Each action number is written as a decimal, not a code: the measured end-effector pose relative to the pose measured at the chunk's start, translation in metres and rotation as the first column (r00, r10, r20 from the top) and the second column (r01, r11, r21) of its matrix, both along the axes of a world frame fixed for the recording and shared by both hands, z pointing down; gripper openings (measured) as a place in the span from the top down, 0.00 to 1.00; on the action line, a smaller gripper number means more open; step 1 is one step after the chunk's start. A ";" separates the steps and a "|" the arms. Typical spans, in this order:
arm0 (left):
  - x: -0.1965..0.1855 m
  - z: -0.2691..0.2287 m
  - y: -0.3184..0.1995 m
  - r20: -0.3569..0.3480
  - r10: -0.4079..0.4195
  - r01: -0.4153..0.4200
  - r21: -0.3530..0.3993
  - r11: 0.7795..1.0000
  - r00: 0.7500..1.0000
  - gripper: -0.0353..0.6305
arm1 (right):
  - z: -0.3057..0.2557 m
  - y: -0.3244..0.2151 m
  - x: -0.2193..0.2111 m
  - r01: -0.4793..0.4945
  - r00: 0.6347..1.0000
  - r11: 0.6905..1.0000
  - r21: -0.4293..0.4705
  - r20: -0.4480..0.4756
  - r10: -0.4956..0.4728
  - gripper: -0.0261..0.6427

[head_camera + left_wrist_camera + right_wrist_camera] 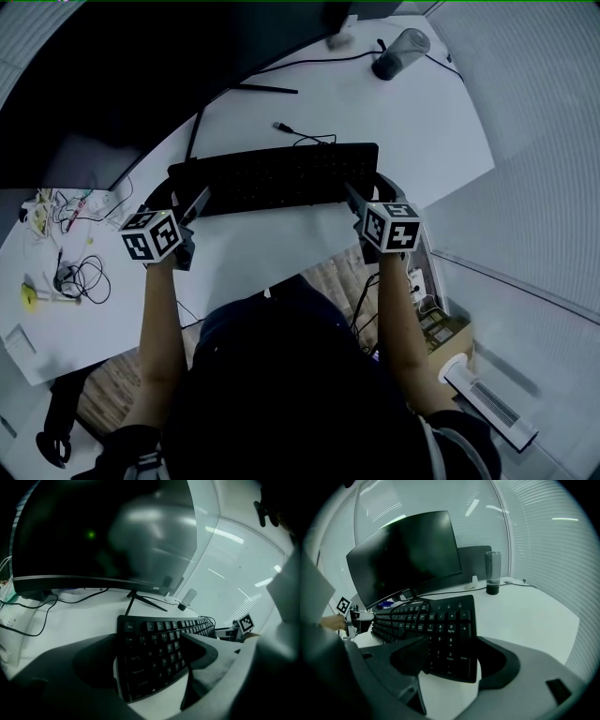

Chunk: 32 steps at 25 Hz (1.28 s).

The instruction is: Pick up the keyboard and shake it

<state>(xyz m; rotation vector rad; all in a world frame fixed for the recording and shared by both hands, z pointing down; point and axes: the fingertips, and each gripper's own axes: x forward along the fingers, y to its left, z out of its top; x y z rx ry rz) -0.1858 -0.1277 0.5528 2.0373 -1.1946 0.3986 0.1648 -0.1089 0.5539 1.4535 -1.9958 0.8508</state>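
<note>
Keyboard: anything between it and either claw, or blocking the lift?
Nothing visible. Both ends of the black full-size keyboard are gripped by the left claw and right claw, and the space above it is open.

Seeing a black full-size keyboard (pixel 277 176) (number pad at its right end) lying keys-up on the white desk (pixel 281 246), stretching left to right near its front edge.

The left tool (pixel 187 202) and right tool (pixel 366 192) partly hide the keyboard (pixel 272 178) ends.
</note>
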 end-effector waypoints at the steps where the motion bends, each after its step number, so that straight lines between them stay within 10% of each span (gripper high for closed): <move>1: -0.001 0.004 -0.003 0.007 -0.001 0.002 -0.009 1.000 1.000 0.31 | 0.007 -0.004 -0.001 0.001 1.000 1.000 -0.015 0.007 -0.001 0.49; 21: -0.016 0.047 -0.016 0.199 -0.095 0.120 -0.118 0.986 0.975 0.31 | 0.052 -0.031 -0.009 -0.003 0.998 0.988 -0.157 0.068 0.014 0.49; 32: 0.003 -0.057 0.039 0.194 -0.191 0.147 0.221 0.964 0.962 0.31 | -0.040 0.014 -0.008 -0.011 0.999 0.992 0.122 0.040 0.006 0.49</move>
